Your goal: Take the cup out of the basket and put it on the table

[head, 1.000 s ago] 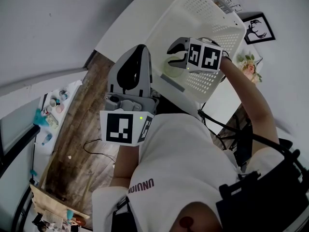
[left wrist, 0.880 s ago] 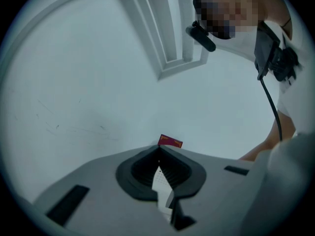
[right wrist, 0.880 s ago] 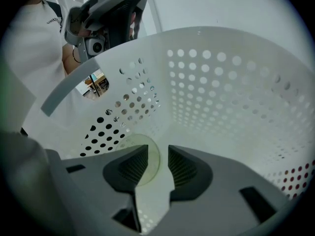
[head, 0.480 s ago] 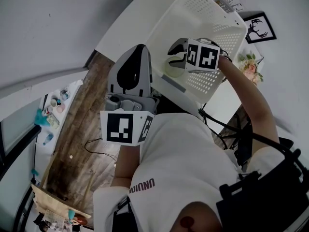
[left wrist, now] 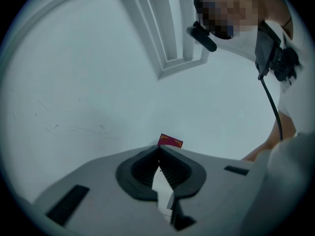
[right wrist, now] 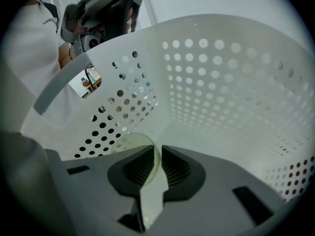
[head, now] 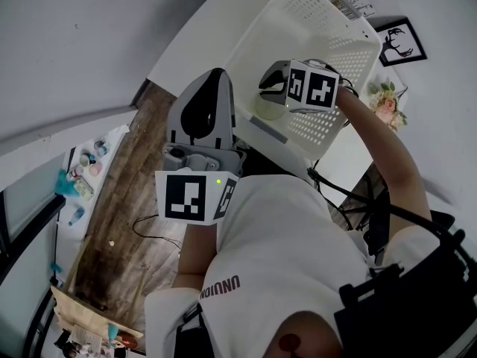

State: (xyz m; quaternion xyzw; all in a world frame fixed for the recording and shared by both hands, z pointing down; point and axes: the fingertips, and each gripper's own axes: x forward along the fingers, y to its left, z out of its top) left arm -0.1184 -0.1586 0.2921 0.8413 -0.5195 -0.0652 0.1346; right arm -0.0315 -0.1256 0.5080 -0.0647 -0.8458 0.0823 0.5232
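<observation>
Closing in since the earlier frame, the right gripper has brought its jaws together inside the basket while hardly shifting; the left gripper has kept its place beside the basket's near corner. From the head view the cup is a small, pale green round shape low in the white perforated plastic basket, just under the right gripper, and the basket rests tilted on the white table.

Seen from the left gripper view, the left gripper points level at a plain white wall – its dark ribbed pads meet at the tips with nothing between them, and a small red object shows just beyond.

Seen from the right gripper view, the right gripper is clamped on the cup: the thin, translucent, yellow-green wall stands edge-on between the ribbed pads, its round rim curving out to the left. The cup is still down inside the basket, whose smooth curved wall is pierced by rows of round holes – the left gripper shows above its rim.
</observation>
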